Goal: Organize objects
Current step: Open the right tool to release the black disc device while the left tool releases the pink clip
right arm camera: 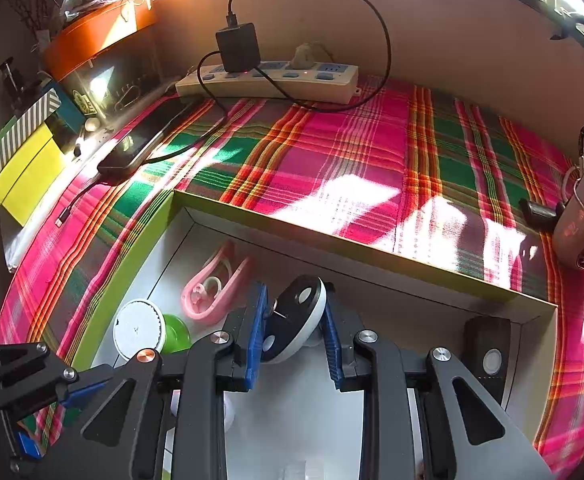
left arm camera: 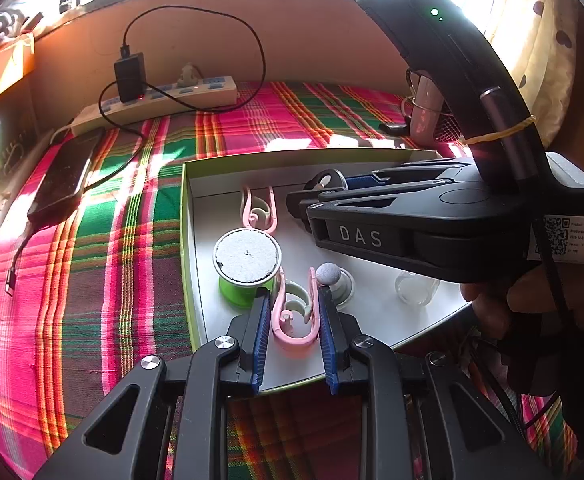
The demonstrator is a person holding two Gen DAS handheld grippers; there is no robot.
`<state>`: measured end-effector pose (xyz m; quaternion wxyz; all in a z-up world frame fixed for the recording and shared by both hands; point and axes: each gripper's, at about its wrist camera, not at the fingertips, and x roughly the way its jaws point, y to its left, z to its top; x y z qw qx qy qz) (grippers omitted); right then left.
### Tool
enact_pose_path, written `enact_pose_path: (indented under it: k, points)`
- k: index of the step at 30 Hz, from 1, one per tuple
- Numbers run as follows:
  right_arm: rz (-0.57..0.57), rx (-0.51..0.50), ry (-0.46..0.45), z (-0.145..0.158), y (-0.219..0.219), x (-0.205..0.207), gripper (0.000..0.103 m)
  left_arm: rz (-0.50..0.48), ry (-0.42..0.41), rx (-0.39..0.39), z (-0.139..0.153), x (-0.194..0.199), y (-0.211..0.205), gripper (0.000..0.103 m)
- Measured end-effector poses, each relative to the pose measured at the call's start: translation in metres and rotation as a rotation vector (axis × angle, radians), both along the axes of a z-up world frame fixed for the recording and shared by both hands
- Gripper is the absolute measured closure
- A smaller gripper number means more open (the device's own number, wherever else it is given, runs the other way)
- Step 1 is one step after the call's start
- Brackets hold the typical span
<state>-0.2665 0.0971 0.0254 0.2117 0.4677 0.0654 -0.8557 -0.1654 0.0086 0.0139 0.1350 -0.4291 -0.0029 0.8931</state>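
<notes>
A white box with a green rim (left arm camera: pixel 184 216) lies on the plaid cloth. In the left wrist view my left gripper (left arm camera: pixel 294 312) is shut on a pink clip (left arm camera: pixel 292 320) at the box's near edge. A second pink clip (left arm camera: pixel 258 208), a green spool with a white top (left arm camera: pixel 246 258), a grey knob (left arm camera: pixel 332 278) and a small clear jar (left arm camera: pixel 414 286) lie in the box. My right gripper (right arm camera: pixel 294 312) is shut on a black and white disc (right arm camera: pixel 298 318) over the box's far side; it also shows in the left wrist view (left arm camera: pixel 328 188).
A phone (left arm camera: pixel 66 176) on a cable and a power strip (left arm camera: pixel 160 100) with a black charger lie at the back left. A pink bottle (left arm camera: pixel 424 108) stands at the back right. A black device (right arm camera: pixel 488 356) lies in the box's right corner. Boxes (right arm camera: pixel 24 160) stand at the far left.
</notes>
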Motion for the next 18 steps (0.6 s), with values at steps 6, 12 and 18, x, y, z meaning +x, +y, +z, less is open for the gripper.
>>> enact_pose_path:
  k: [6, 12, 18]
  points:
    - [0.010, 0.012, -0.002, 0.0000, -0.0021, 0.0005, 0.075, 0.000, -0.002, 0.000, 0.0002, -0.0002, 0.0002, 0.082]
    - [0.007, 0.021, 0.002, 0.0001, -0.0032, 0.0020, 0.068, 0.001, -0.005, 0.003, -0.0001, 0.0004, 0.0001, 0.081]
    - [-0.003, 0.023, 0.012, 0.0029, -0.0019, 0.0036, 0.065, 0.002, -0.007, 0.002, -0.0002, 0.0005, -0.0003, 0.081]
